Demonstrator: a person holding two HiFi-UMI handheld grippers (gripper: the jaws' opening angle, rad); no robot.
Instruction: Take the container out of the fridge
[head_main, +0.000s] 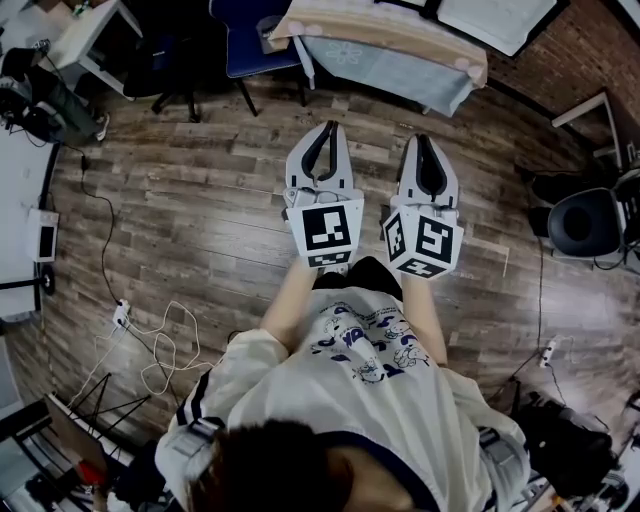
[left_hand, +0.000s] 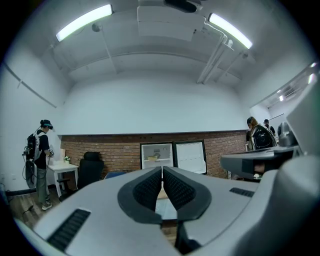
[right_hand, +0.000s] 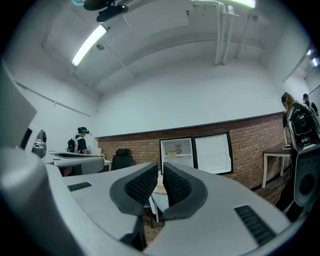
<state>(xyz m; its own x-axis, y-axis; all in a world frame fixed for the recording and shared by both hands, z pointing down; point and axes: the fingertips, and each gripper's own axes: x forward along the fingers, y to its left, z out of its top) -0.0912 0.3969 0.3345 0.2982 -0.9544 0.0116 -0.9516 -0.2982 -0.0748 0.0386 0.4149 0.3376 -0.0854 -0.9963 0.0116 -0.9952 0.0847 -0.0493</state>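
A small fridge (left_hand: 156, 155) stands open against the brick wall far ahead, its door (left_hand: 190, 156) swung out to the right. On a shelf inside sits a pale yellowish container (left_hand: 152, 158). The right gripper view shows the same fridge (right_hand: 176, 151) and container (right_hand: 171, 153). My left gripper (head_main: 328, 128) and right gripper (head_main: 420, 138) are held side by side over the wooden floor, well short of the fridge. In its own view the left gripper (left_hand: 162, 168) has its jaws together on nothing. The right gripper (right_hand: 160, 165) is shut and empty too.
A cloth-covered table (head_main: 390, 55) stands between me and the fridge, with a blue chair (head_main: 255, 40) to its left. Cables (head_main: 150, 345) trail over the floor at left. A person (left_hand: 42, 162) stands by a white desk (left_hand: 62, 170); other people (left_hand: 257, 136) are at right.
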